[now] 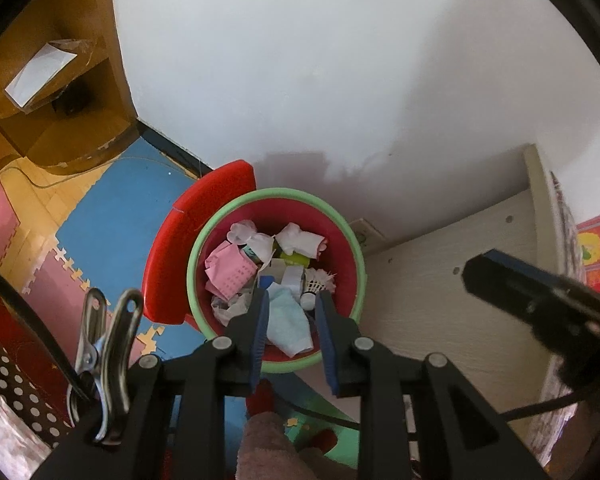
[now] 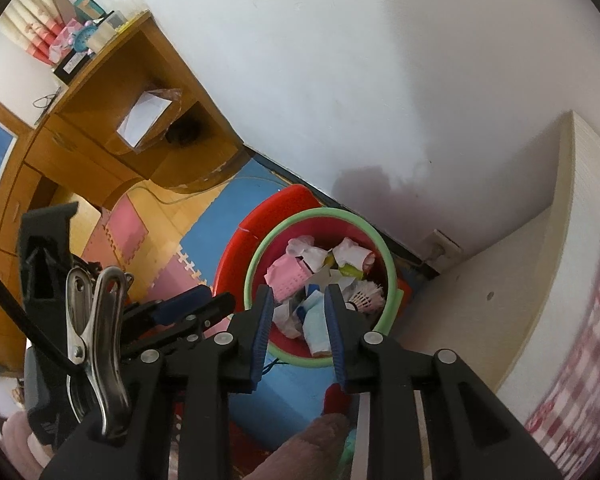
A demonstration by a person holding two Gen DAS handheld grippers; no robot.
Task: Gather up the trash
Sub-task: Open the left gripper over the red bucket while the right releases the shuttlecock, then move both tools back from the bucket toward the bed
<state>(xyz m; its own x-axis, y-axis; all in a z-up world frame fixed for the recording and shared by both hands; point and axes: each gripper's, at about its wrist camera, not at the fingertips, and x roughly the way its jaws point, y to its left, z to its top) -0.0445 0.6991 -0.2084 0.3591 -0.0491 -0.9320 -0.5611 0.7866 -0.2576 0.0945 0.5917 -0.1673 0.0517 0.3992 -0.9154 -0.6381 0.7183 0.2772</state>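
Note:
A red trash bin with a green rim (image 1: 284,193) (image 2: 320,211) stands on the floor by the wall, its red lid (image 1: 216,188) (image 2: 288,196) tipped back behind it. Inside lie pink paper (image 1: 228,270) (image 2: 288,276), white tissues (image 1: 300,240) (image 2: 350,252), a shuttlecock (image 1: 320,280) (image 2: 366,298) and a light blue cloth (image 1: 286,320) (image 2: 316,328). My left gripper (image 1: 292,294) hovers over the bin's near side, open a little, gripping nothing. My right gripper (image 2: 299,290) hangs beside it, also slightly open with nothing in it. Each also shows in the other's view, the right gripper (image 1: 500,284) and the left gripper (image 2: 176,306).
A wooden desk (image 1: 60,120) (image 2: 100,140) stands at the left with papers in its shelf. Blue and pink foam mats (image 1: 112,208) (image 2: 220,216) cover the floor. A pale bed frame (image 1: 460,260) (image 2: 500,280) flanks the bin on the right, below a wall socket (image 1: 366,232).

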